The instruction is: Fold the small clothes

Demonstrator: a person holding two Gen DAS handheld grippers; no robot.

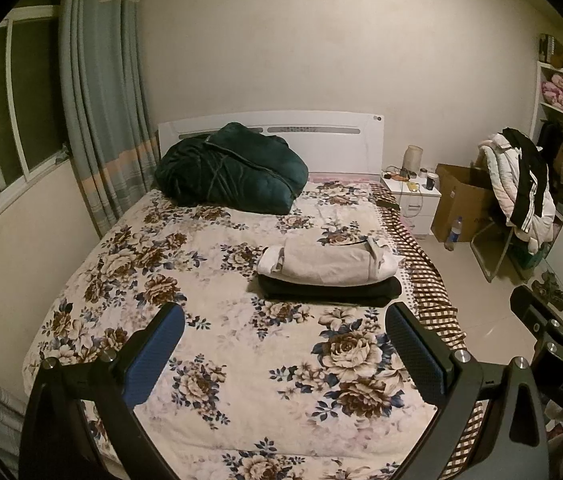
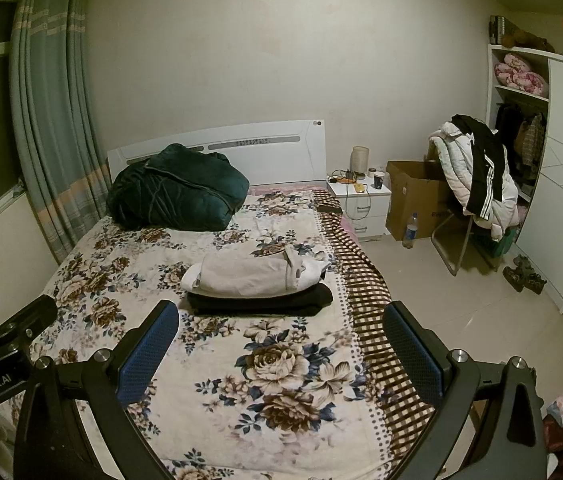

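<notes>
- Two folded garments were seen stacked mid-bed: cream garment [image 1: 327, 262] upon black garment [image 1: 329, 291], on floral bedspread [image 1: 217, 264].
- Left gripper [image 1: 284, 354] and right gripper [image 2: 281, 350] were held spread, empty, short of the stack.

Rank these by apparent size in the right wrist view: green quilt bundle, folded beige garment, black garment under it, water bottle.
1. green quilt bundle
2. folded beige garment and black garment: similar footprint, black partly covered, unranked
3. water bottle

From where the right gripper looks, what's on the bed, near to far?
Folded black garment with folded cream garment stacked on it → bundled dark green quilt → white headboard.
</notes>
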